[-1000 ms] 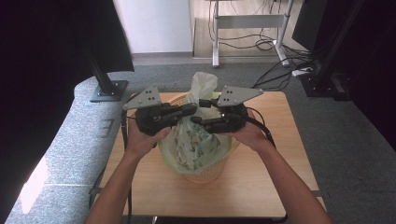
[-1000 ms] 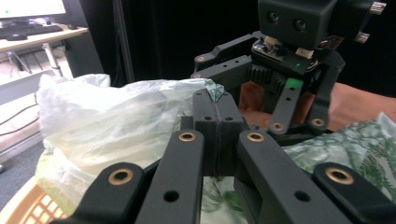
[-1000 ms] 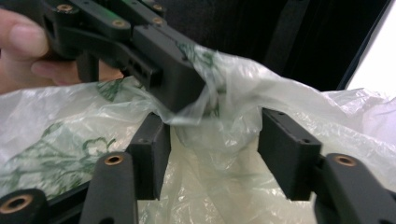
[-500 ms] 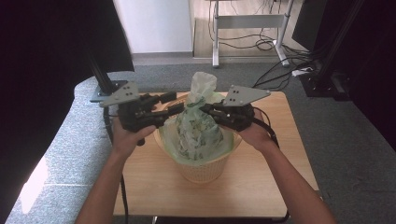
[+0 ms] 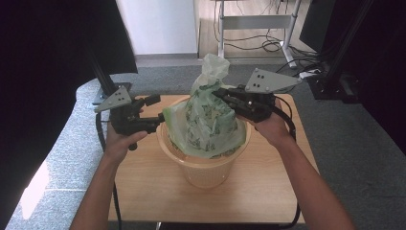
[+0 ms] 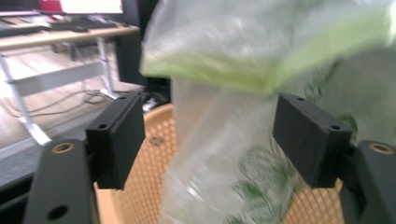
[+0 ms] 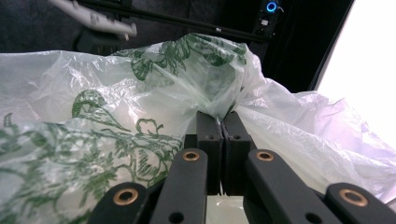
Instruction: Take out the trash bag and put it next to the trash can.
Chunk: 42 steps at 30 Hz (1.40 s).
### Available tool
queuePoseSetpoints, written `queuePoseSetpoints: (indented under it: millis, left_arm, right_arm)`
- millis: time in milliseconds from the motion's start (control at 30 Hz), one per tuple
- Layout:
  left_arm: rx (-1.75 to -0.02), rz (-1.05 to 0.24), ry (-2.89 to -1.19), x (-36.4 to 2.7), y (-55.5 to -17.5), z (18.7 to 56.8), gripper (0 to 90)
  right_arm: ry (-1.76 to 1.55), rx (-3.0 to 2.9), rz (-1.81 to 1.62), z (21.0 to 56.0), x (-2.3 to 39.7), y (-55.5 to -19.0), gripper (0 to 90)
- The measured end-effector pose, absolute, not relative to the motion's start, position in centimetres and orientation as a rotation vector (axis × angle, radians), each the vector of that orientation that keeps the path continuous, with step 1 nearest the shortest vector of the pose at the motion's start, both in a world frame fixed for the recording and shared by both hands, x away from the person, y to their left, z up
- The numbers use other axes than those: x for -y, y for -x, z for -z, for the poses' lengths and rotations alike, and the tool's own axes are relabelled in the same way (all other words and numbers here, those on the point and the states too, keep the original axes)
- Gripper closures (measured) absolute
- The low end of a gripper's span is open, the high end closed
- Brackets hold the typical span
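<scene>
A pale green plastic bag (image 5: 210, 120) with dark green print stands in a peach mesh basket (image 5: 206, 172) on the wooden table. My right gripper (image 5: 219, 93) is shut on a pinch of the bag near its top right, and the right gripper view has the film clamped between its jaws (image 7: 223, 119). My left gripper (image 5: 159, 109) sits at the basket's left rim; its jaws have just been opening. In the left gripper view the blurred bag (image 6: 219, 177) hangs between the spread jaws (image 6: 208, 135), above the basket wall (image 6: 149, 186), and the pads do not press on it.
The basket sits mid-table on a small wooden table (image 5: 143, 191) with grey carpet around it. A black stand (image 5: 103, 76) rises at the table's back left corner. Desk legs and cables (image 5: 253, 28) lie on the floor behind.
My left gripper let go above the bag, swung out left and down to the basket rim, and opened. The right gripper closed on the bag and rose a little, drawing it up.
</scene>
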State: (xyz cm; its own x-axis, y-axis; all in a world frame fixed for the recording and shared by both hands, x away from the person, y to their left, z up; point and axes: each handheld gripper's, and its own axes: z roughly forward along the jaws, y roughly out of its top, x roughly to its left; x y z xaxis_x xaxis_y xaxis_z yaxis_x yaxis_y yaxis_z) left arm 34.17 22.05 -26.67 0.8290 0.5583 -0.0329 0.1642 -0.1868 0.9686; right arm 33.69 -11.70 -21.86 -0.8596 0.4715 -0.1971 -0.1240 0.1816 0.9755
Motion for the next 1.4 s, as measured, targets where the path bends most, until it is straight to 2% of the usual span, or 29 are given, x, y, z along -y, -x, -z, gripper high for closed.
queuePoseSetpoints:
  millis: [333,500,733,900,1033,1100,1133,1167,1200,1233,1333,1400]
  left_arm:
    - [-0.448,-0.349,-1.815,-19.1,-33.7,27.4,14.1]
    - [-0.420,-0.354,-1.822,-16.9,-33.3,27.4,13.1]
    - [-0.386,-0.344,-1.815,-15.0,-33.1,27.2,19.5]
    - [-0.379,-0.351,-1.799,-14.6,-33.0,27.2,32.5]
    - [-0.390,-0.334,-1.755,-15.0,-33.0,27.1,59.5]
    - [-0.397,-0.301,-1.746,-15.3,-33.2,27.1,78.4]
    - [-0.404,-0.290,-1.740,-15.3,-33.2,27.1,78.4]
    - [-0.407,-0.285,-1.739,-15.4,-33.3,27.1,85.3]
    - [-0.411,-0.277,-1.747,-15.5,-33.3,27.1,85.3]
    - [-0.414,-0.267,-1.745,-15.5,-33.4,27.1,87.4]
    - [-0.414,-0.246,-1.748,-15.8,-33.4,27.0,89.6]
    - [-0.418,-0.241,-1.750,-16.1,-33.5,27.0,89.7]
  right_arm:
    - [-0.326,-2.001,-1.731,20.9,10.9,-33.3,88.0]
    - [-0.292,-2.016,-1.736,20.7,9.2,-32.7,88.0]
    - [-0.199,-2.094,-1.667,20.6,6.3,-31.5,88.0]
    - [-0.161,-2.125,-1.648,20.8,5.0,-31.1,88.1]
    - [-0.152,-2.140,-1.646,20.9,4.6,-30.9,87.9]
    - [-0.149,-2.139,-1.649,20.9,4.7,-30.8,87.2]
    - [-0.149,-2.139,-1.649,20.9,4.7,-30.8,87.2]
    - [-0.153,-2.142,-1.659,20.9,4.9,-30.8,81.8]
    - [-0.153,-2.142,-1.659,20.9,4.9,-30.8,81.8]
    - [-0.154,-2.142,-1.666,20.9,5.0,-30.8,77.3]
    - [-0.189,-2.095,-1.678,20.8,5.7,-30.8,55.0]
    - [-0.222,-2.054,-1.702,20.7,6.6,-30.7,47.7]
